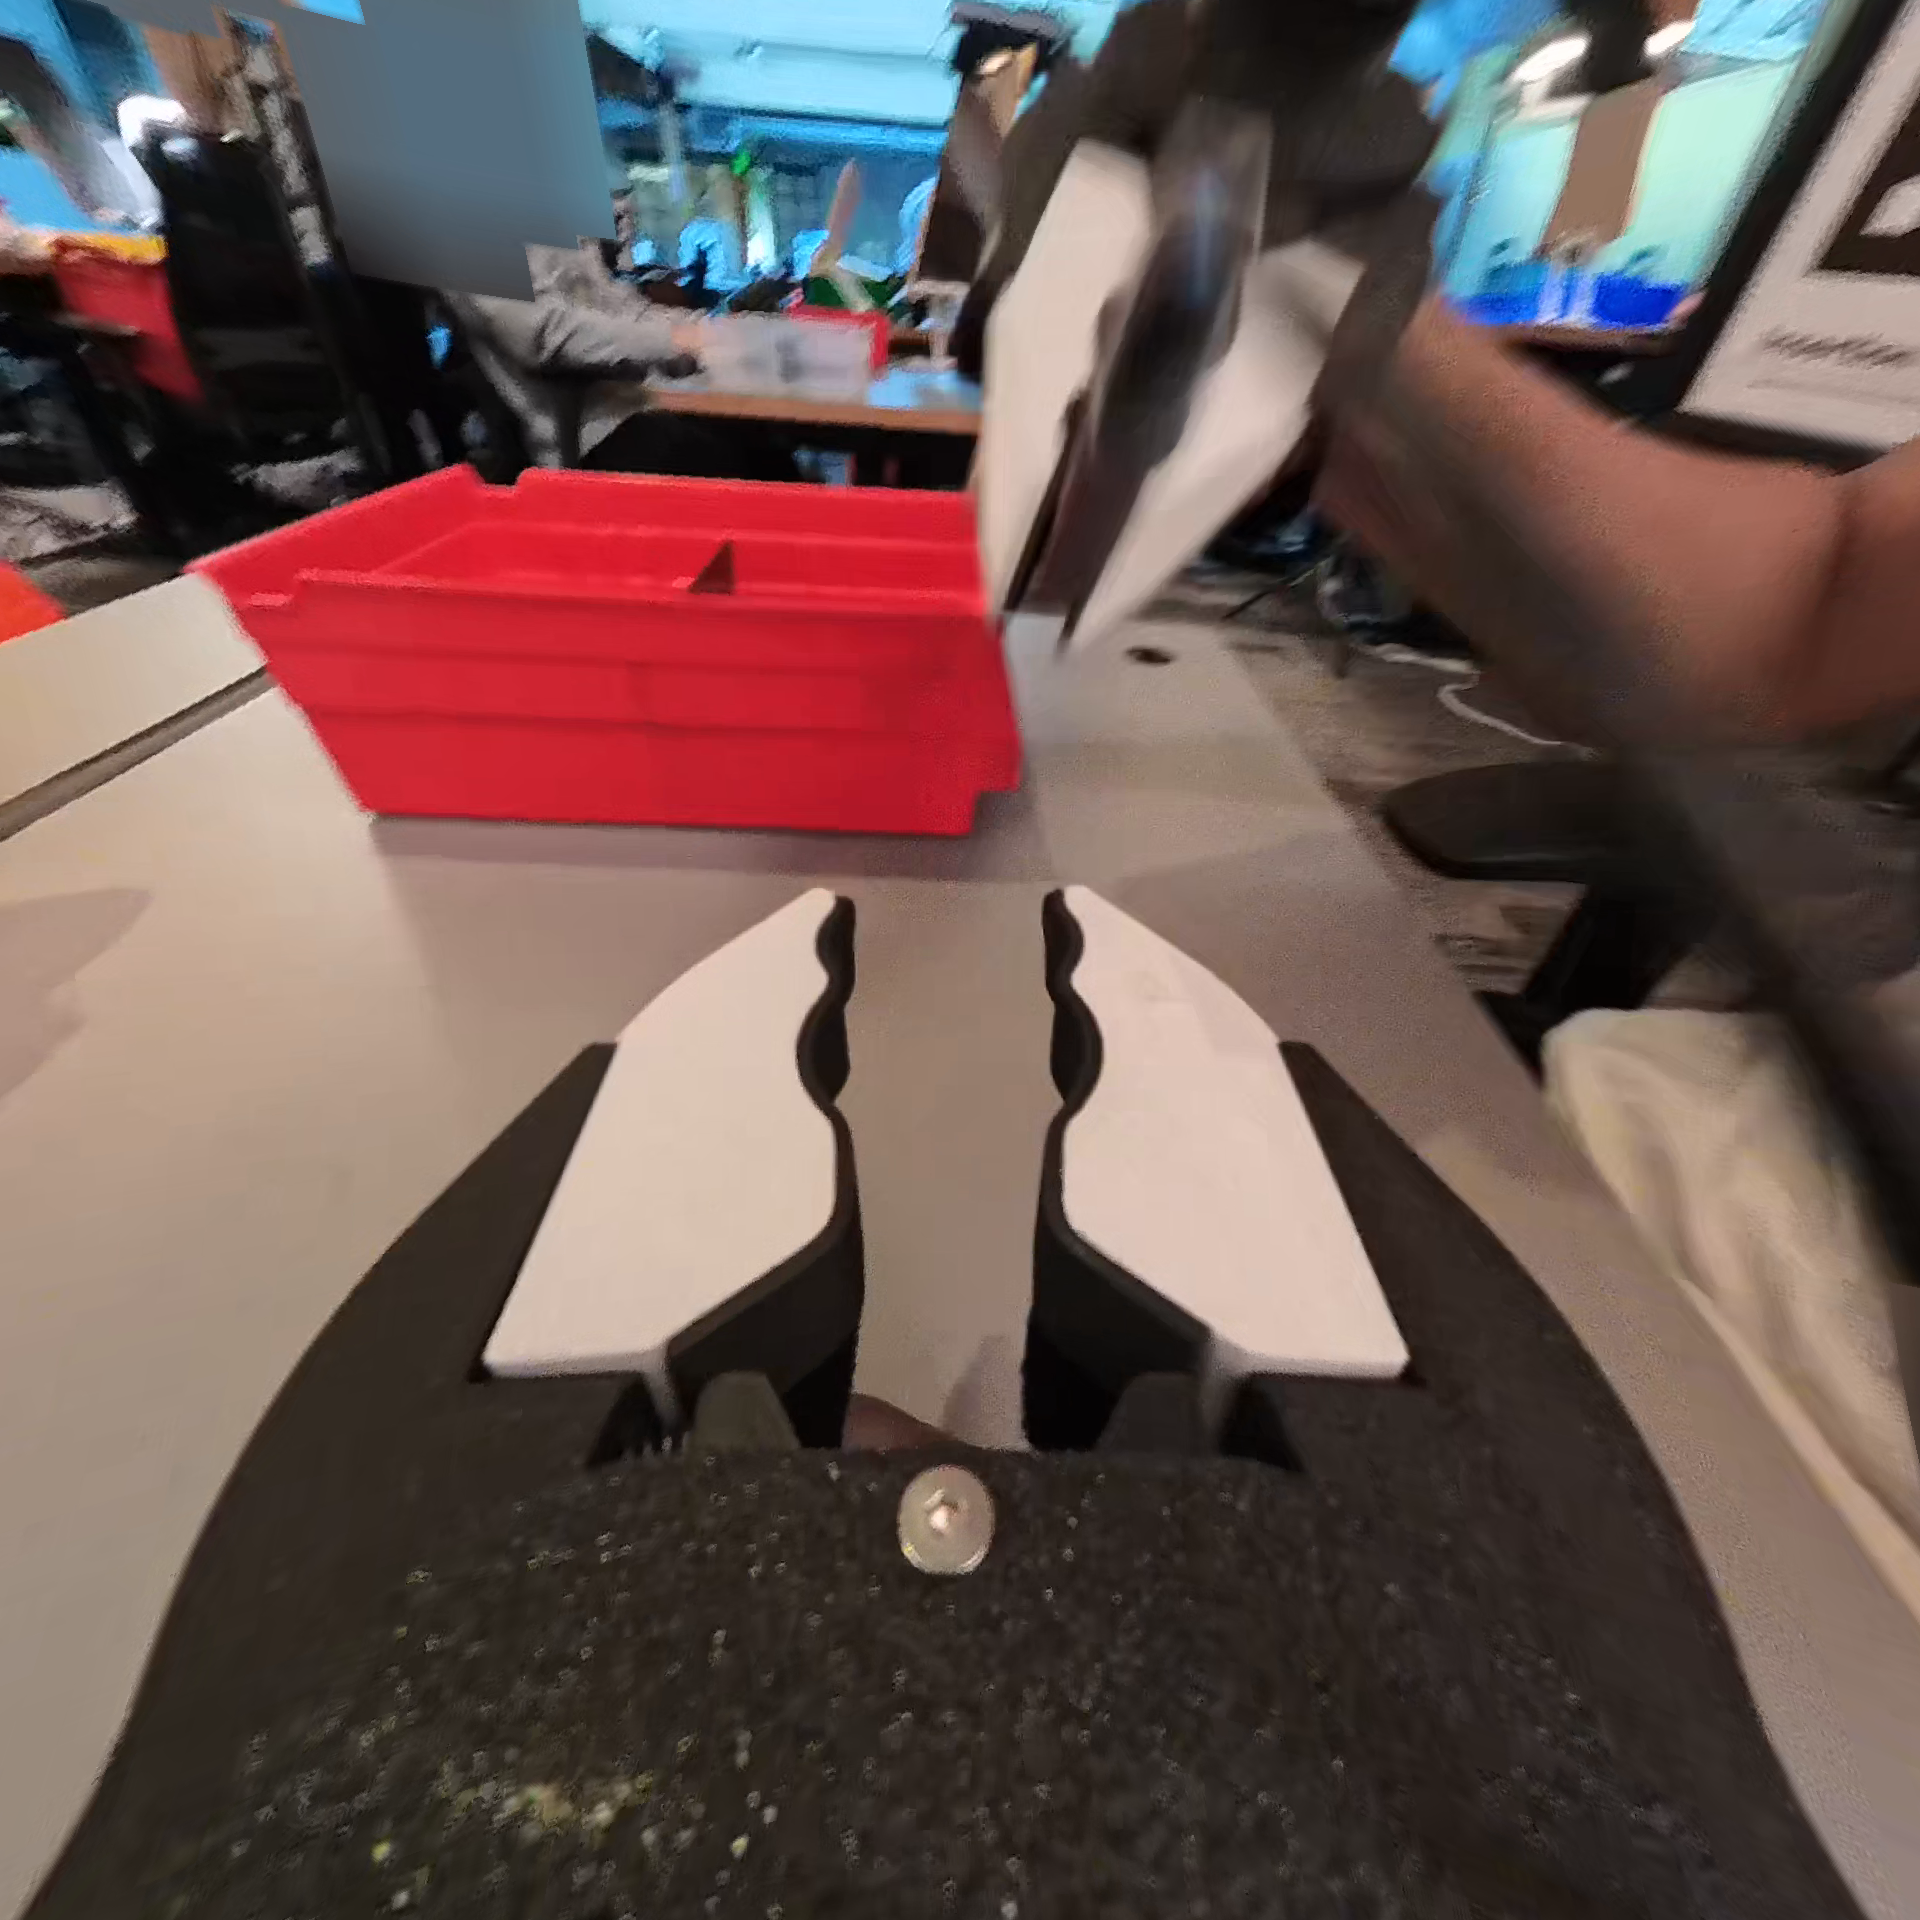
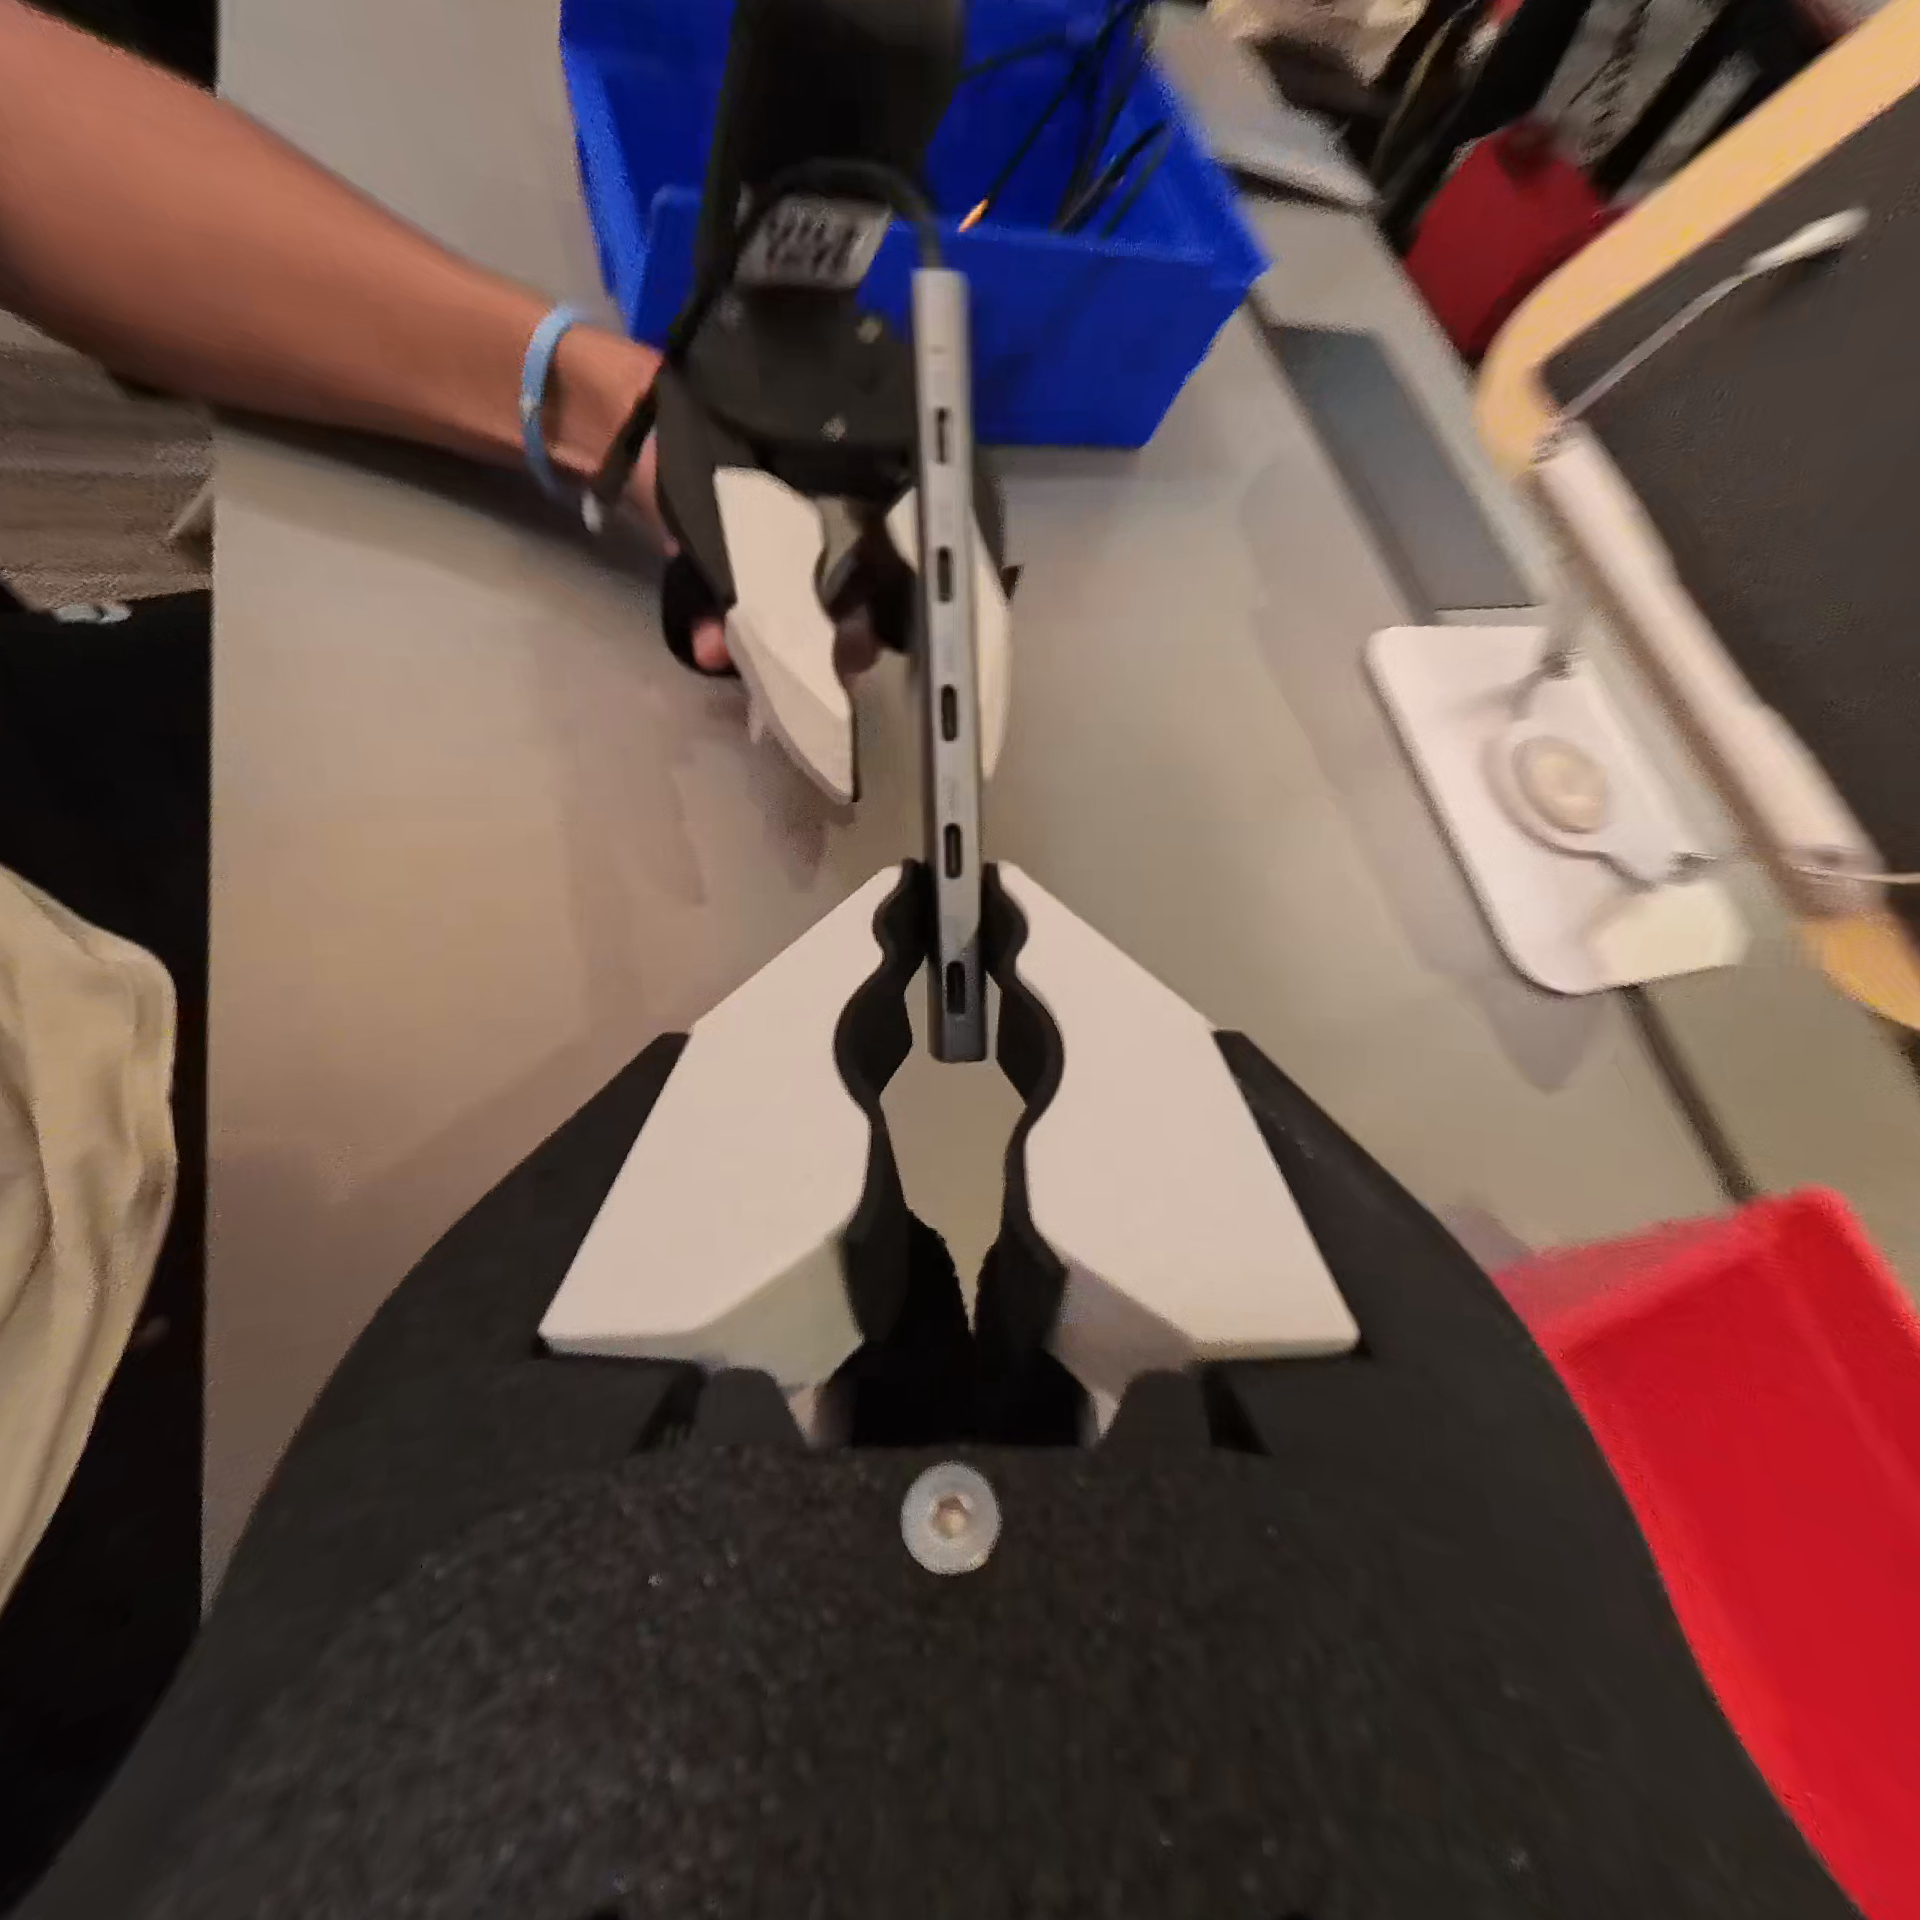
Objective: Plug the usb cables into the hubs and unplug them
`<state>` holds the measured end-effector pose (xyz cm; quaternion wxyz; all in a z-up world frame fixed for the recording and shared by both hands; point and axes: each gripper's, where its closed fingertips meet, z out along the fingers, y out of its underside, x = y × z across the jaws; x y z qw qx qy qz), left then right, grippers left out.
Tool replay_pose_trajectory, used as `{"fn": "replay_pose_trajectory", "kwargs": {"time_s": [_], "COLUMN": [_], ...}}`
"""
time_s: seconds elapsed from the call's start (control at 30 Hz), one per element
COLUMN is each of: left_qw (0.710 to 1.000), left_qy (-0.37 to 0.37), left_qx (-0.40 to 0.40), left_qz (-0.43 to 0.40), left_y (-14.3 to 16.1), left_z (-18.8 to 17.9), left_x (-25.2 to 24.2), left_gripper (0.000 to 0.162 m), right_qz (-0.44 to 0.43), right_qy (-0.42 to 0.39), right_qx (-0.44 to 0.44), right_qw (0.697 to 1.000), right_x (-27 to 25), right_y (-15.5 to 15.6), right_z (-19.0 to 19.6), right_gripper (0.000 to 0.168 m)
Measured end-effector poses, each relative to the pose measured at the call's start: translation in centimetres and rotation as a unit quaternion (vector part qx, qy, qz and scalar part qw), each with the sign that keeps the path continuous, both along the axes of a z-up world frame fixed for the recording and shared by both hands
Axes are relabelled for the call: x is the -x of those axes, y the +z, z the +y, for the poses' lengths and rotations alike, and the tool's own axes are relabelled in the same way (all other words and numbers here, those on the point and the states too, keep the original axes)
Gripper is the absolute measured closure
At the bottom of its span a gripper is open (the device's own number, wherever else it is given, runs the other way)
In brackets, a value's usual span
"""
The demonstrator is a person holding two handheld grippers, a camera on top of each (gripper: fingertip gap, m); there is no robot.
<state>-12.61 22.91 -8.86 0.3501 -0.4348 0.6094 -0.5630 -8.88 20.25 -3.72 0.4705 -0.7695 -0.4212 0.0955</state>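
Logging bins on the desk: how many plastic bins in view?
2: blue bin at the far end beyond the left gripper; red bin ahead of it. Others may be out of frame.

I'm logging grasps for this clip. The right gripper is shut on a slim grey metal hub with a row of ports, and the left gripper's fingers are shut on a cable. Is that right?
Not quite. The right gripper is indeed shut on the slim grey metal hub with a row of ports, but the left gripper is open and empty: the left wrist view shows only bare grey tabletop between its fingers.
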Motion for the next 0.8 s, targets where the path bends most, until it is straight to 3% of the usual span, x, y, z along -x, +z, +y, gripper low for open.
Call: {"fn": "replay_pose_trajectory", "kwargs": {"time_s": [0.17,0.3,0.5,0.7,0.8], "left_qw": [0.990,0.978,0.975,0.981,0.983], "left_qy": [0.133,0.185,0.189,0.173,0.172], "left_qx": [0.032,0.088,0.115,0.083,0.070], "left_qz": [0.039,0.024,-0.001,-0.002,-0.004], "left_y": [-1.5,-0.9,-0.2,-0.3,-0.2], "left_z": [5.5,8.6,9.1,8.0,7.7], "left_x": [-1.0,-0.4,-0.2,-0.4,-0.4], "left_gripper": [0.137,0.137,0.138,0.139,0.139], "right_qz": [-0.003,-0.078,-0.228,-0.200,-0.217], "right_qy": [-0.052,-0.144,-0.199,-0.163,-0.180], "right_qx": [-0.061,-0.043,0.090,0.227,0.290], "right_qw": [0.997,0.986,0.949,0.939,0.915], "right_x": [-8.9,-18.4,-28.8,-29.8,-31.1], "right_y": [8.2,10.4,4.4,-4.2,-8.4], "right_z": [-2.3,-2.4,1.4,6.0,7.5], "right_gripper": [0.160,0.160,0.160,0.160,0.161]}}
